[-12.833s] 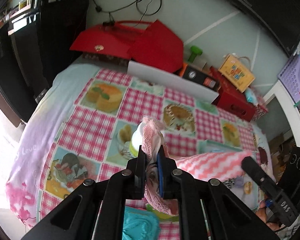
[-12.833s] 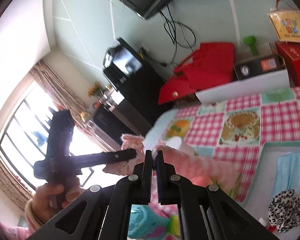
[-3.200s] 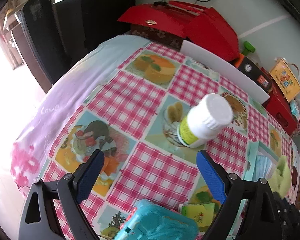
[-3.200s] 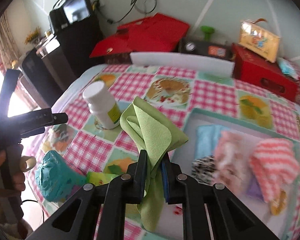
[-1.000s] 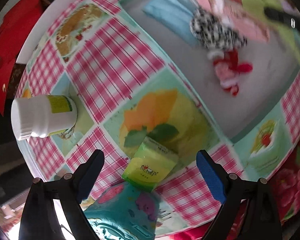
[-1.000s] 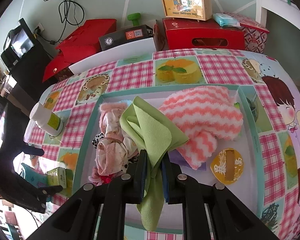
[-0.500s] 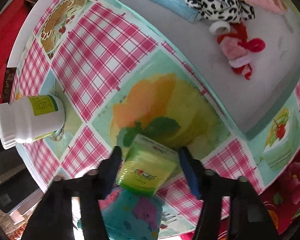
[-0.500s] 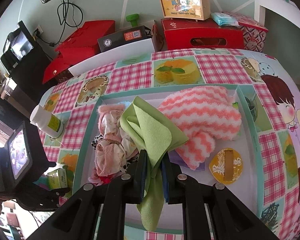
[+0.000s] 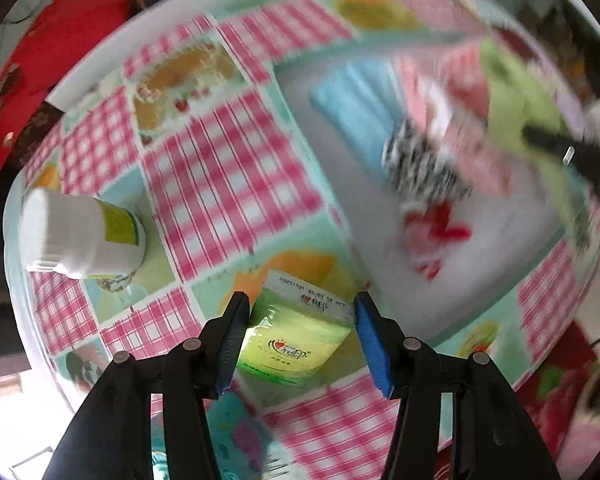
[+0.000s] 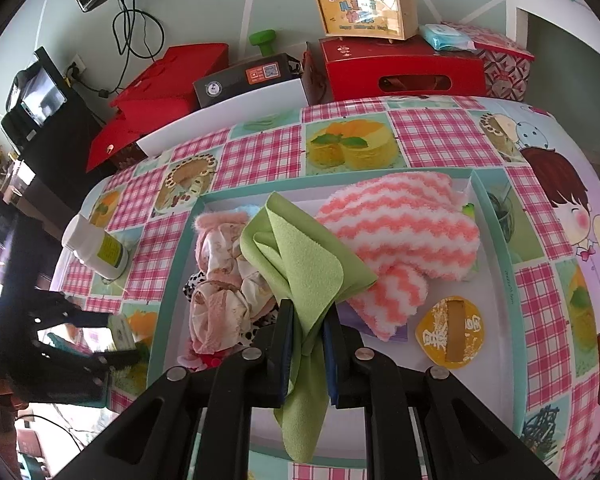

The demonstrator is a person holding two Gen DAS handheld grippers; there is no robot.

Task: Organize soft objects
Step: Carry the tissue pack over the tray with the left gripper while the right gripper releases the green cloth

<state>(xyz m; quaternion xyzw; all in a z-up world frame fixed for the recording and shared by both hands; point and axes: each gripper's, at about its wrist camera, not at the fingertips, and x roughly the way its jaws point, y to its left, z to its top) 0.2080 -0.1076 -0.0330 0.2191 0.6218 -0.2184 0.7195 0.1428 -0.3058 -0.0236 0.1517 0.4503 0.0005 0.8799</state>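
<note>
My left gripper (image 9: 300, 330) is shut on a green tissue pack (image 9: 296, 332), its blue pads against both sides, just left of the teal-rimmed tray (image 9: 452, 320). The pack also shows in the right wrist view (image 10: 122, 334) between the left gripper's fingers (image 10: 116, 356). My right gripper (image 10: 308, 344) is shut on a light green cloth (image 10: 300, 264) held over the tray (image 10: 496, 216). In the tray lie a pink-and-white zigzag fluffy cloth (image 10: 400, 228), a pink frilly garment (image 10: 220, 280), a leopard scrunchie (image 9: 420, 168) and a blue mask (image 9: 356, 96).
A white pill bottle (image 9: 76, 236) stands on the checked tablecloth (image 9: 228, 184) left of the tray. A teal pouch (image 9: 236, 436) lies at the near table edge. A yellow round packet (image 10: 450, 332) sits in the tray. Red boxes (image 10: 400, 68) line the far edge.
My left gripper has closed from wide open onto the green tissue pack and swung its view toward the tray. My right gripper still holds the green cloth over the tray, barely moved.
</note>
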